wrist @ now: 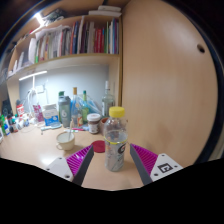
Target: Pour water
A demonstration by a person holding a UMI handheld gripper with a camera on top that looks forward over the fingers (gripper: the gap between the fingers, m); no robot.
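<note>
The bottle (116,142) between the gripper's (113,166) spread fingers is clear, glossy plastic with an opaque yellow cap and a paper-like printed label. The finger pads (143,158) look matt magenta. The desk (35,152) is smooth, pale wood with a soft sheen; the cabinet door (165,75) is smooth light wood. Books (85,38) show paper spines.

A clear bottle (116,141) wears a yellow cap; the finger pads (145,158) are magenta, the desk (30,150) pale wood, the bookshelf (70,40) multicoloured.
</note>
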